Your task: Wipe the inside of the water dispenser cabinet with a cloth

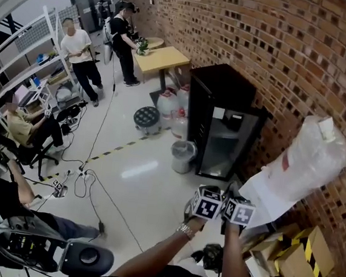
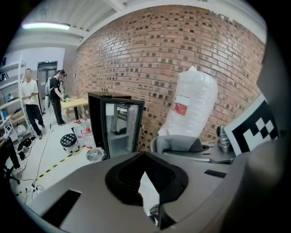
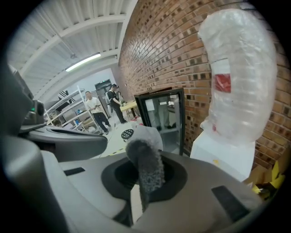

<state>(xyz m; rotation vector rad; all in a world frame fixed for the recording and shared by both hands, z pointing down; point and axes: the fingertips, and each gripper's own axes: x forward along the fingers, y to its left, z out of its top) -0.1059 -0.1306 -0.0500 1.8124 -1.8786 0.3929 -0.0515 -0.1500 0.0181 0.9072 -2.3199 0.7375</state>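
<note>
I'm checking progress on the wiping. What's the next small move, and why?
Probably carry the right gripper forward toward the black cabinet. It already grips the cloth, the cabinet's door stands open, and the gripper is well short of it.

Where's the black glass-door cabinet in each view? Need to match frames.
Head view: black cabinet right of centre, in the upper half.
Left gripper view: left of centre, mid-height.
Right gripper view: centre, just behind the grey cloth.
Shared landmark: the plastic-wrapped bundle stands just right of the cabinet in all three.
</note>
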